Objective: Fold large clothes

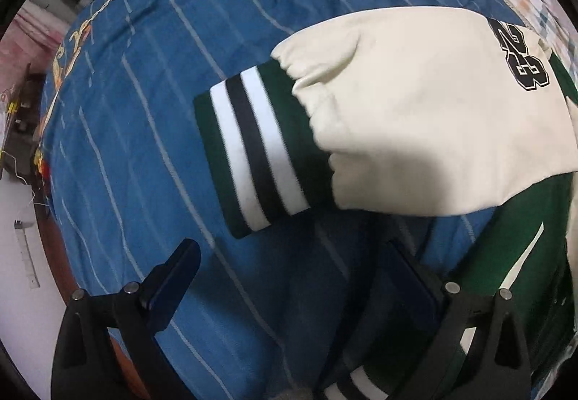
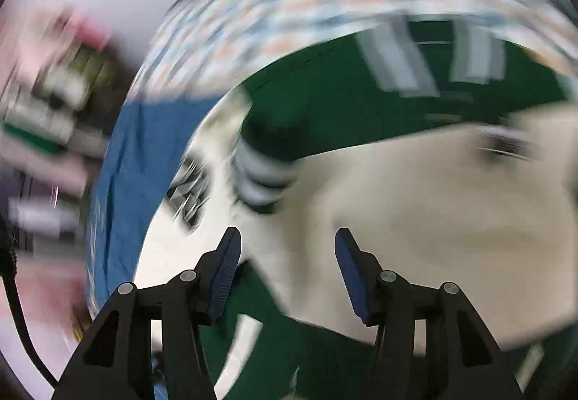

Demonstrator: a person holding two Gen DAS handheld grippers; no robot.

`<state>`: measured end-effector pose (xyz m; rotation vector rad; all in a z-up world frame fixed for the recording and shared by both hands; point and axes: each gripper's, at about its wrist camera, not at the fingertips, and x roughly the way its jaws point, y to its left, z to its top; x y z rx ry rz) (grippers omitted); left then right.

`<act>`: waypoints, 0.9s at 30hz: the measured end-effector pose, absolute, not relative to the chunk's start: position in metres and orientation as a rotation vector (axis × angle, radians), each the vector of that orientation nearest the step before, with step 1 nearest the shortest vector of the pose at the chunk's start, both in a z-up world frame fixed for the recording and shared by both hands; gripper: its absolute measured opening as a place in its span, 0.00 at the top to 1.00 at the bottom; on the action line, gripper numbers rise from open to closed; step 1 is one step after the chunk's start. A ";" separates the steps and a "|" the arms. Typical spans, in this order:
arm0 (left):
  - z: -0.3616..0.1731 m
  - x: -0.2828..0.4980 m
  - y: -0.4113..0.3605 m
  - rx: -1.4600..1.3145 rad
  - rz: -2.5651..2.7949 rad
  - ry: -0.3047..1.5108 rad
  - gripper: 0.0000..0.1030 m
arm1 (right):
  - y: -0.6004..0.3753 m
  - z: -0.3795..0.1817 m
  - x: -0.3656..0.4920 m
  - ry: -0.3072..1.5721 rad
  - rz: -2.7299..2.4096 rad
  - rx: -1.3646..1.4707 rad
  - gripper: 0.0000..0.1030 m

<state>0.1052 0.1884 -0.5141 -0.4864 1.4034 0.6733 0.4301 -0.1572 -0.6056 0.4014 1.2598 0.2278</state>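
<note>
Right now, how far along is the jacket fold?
Early. Done: jacket lies on the blue bedspread. In hand: nothing; left gripper and right gripper both open. Left: the cream sleeve with striped cuff is spread outward, unfolded.

The cream sleeve [image 1: 426,103] of the jacket bears a black number reading "29" [image 1: 520,56].

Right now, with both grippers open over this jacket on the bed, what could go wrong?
1. The cream sleeve with the green striped cuff lies loosely across the blue striped bedspread; a shallow pinch by the left gripper could let it slide out.
2. The right wrist view is motion-blurred, so the right gripper may close on the wrong layer.
</note>
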 end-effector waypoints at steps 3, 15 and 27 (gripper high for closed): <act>-0.519 0.113 0.188 -0.517 0.661 1.401 0.00 | -0.253 -0.611 0.433 1.231 -0.143 0.439 0.47; -0.554 0.104 0.212 -1.031 0.722 1.261 0.00 | -0.252 -0.689 0.512 1.306 -0.076 0.559 0.57; -0.528 0.043 0.215 -1.064 0.705 1.250 0.01 | -0.010 -0.754 0.547 1.439 0.228 0.572 0.47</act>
